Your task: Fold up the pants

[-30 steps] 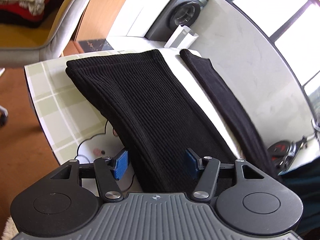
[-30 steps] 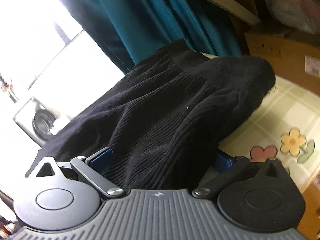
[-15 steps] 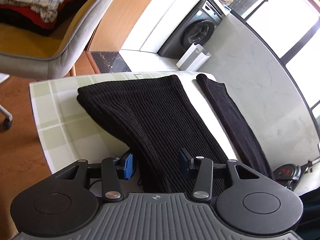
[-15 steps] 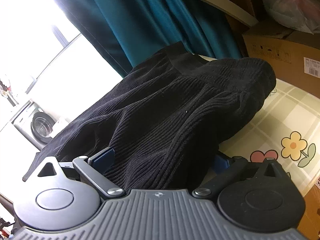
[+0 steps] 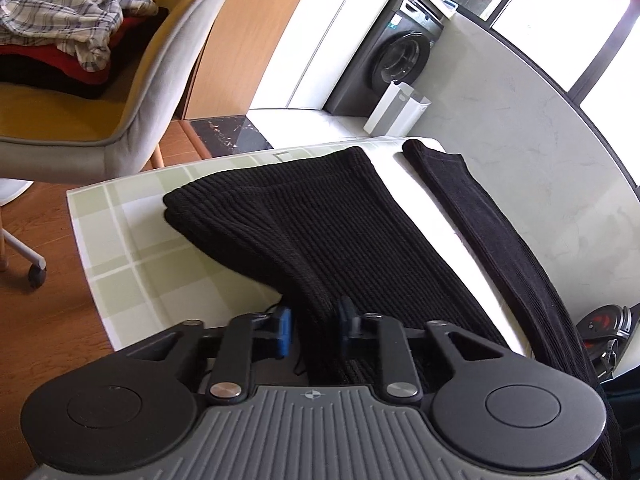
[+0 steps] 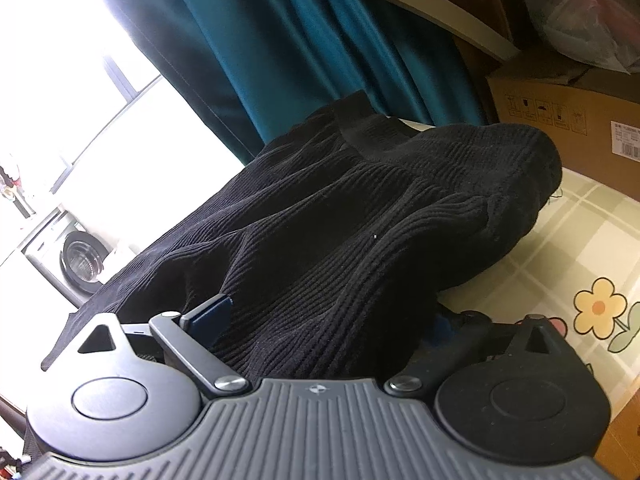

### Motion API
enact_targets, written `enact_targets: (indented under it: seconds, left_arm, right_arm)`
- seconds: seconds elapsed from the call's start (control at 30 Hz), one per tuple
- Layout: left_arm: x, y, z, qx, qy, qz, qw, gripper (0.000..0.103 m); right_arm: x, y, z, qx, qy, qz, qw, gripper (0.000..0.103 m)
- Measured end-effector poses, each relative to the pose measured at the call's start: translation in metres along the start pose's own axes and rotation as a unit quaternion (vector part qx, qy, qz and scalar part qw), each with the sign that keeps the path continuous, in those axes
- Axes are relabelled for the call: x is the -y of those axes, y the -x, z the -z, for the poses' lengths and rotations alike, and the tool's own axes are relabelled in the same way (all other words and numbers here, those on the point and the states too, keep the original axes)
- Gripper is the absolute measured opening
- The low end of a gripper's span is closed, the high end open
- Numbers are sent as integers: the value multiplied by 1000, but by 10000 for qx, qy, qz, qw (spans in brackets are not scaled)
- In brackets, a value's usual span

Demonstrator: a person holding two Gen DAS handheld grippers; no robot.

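**Pants flat, both tongs on fabric**

Black ribbed pants [image 5: 320, 220] lie spread on the checked surface [image 5: 116, 232], legs running away toward the washing machine [image 5: 392, 68]. Left tongs [image 5: 314, 330] narrow and closing, leg edge between the pads. Right tongs [image 6: 320, 320] wide, closing slowly, bunched waist fabric between them.

Black ribbed pants [image 5: 320, 232], green-and-white checked tablecloth [image 5: 120, 232] with flower print, teal curtain [image 6: 320, 40].

Both hand-held grippers [image 5: 313, 330] [image 6: 324, 320] closing
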State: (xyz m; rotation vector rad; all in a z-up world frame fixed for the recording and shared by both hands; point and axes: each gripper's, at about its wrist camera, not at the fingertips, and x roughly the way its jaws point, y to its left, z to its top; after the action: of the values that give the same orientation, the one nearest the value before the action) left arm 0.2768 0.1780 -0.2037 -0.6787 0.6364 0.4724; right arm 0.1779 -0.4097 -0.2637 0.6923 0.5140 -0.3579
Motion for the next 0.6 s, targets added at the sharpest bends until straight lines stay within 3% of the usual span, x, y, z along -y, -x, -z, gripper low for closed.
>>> enact_targets:
  seconds: [0.13, 0.37, 0.47, 0.6]
  left_arm:
    - [-4, 4, -1, -58, 69, -25, 10000, 16]
    - [-3, 5, -2, -130, -20, -169, 9998, 18]
    - [-7, 8, -2, -141, 50, -138, 9998, 17]
    - [-10, 10, -3, -186, 46, -151, 9997, 17]
  right_arm:
    - [1, 5, 0, -15, 34, 323, 9995, 66]
    - [4, 15, -5, -200, -84, 554, 9982, 65]
    - [9, 18, -3, -176, -145, 564, 9981, 56]
    - [13, 20, -4, -183, -287, 597, 9976, 52]
